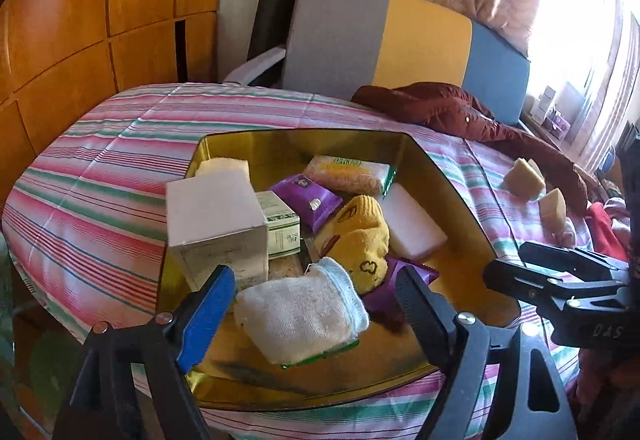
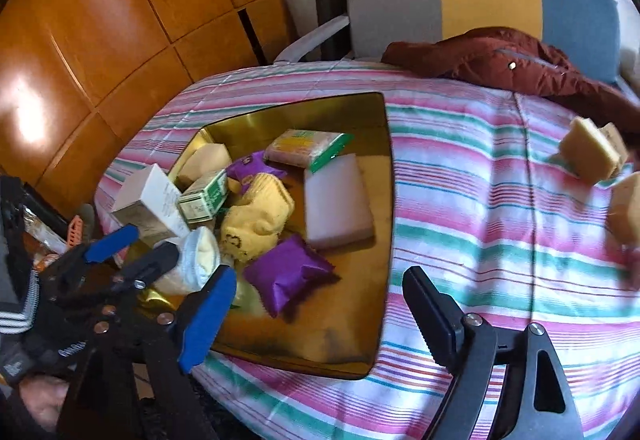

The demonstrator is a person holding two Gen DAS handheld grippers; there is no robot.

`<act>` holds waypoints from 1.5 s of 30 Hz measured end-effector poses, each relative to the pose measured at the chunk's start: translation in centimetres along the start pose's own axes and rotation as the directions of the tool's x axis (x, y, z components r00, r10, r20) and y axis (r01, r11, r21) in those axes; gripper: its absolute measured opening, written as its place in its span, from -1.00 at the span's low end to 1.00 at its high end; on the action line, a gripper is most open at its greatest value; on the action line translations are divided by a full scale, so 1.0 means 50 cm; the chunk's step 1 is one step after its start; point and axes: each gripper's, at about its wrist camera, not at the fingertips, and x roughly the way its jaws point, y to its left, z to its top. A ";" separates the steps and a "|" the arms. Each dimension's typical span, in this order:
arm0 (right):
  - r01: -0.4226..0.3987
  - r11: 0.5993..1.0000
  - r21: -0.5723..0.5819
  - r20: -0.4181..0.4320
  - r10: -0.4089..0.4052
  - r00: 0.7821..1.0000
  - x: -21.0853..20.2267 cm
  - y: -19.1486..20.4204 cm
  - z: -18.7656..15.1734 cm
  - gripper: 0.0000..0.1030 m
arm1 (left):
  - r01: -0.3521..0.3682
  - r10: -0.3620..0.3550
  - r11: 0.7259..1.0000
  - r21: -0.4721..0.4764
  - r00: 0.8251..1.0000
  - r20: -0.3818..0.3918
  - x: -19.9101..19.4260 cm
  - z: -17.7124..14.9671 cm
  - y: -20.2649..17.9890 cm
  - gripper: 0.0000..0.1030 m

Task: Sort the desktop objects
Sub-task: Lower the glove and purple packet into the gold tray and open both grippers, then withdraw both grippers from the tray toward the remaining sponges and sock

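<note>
A gold tray [image 1: 300, 144] on the striped tablecloth holds a white box [image 1: 216, 212], a small green-and-white box [image 1: 282, 224], two purple packets [image 1: 308, 200], a noodle packet [image 1: 348, 172], a white block [image 1: 416, 228] and a yellow sock [image 1: 360, 236]. A rolled white sock [image 1: 300, 312] lies at the tray's near end. My left gripper [image 1: 314, 274] stands open around it, with gaps on both sides. My right gripper [image 2: 320, 274] is open over the tray's [image 2: 320, 340] near right edge, holding nothing. Two tan sponges [image 2: 592, 152] sit on the cloth to the right.
A maroon jacket [image 1: 460, 112] lies across the table's far right. A grey, yellow and blue chair back [image 1: 400, 40] stands behind the table and a wooden wardrobe [image 1: 80, 20] to the left. Striped cloth [image 2: 480, 200] stretches between tray and sponges.
</note>
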 end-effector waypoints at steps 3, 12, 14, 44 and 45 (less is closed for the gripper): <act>0.030 1.000 -0.007 0.017 -0.030 0.999 -0.010 -0.001 -0.002 0.76 | 0.014 -0.013 0.999 -0.029 1.000 0.011 -0.009 0.001 0.009 0.60; 0.111 0.994 -0.009 0.073 -0.110 0.991 -0.036 -0.016 -0.006 0.83 | 0.063 -0.064 0.995 -0.076 0.998 -0.014 -0.009 0.000 0.014 0.48; 0.126 0.992 0.002 0.078 -0.126 0.989 -0.039 -0.026 -0.006 0.84 | 0.073 -0.073 0.996 -0.056 0.997 -0.004 -0.012 0.002 0.003 0.48; 0.282 0.847 0.451 0.050 -0.340 0.939 -0.228 -0.495 -0.060 0.75 | 0.270 -0.262 0.950 0.153 0.962 -0.075 0.024 0.053 -0.225 0.51; 0.285 0.842 0.458 0.046 -0.342 0.938 -0.228 -0.507 -0.060 0.62 | 0.277 -0.268 0.948 0.158 0.960 -0.079 0.025 0.055 -0.233 0.51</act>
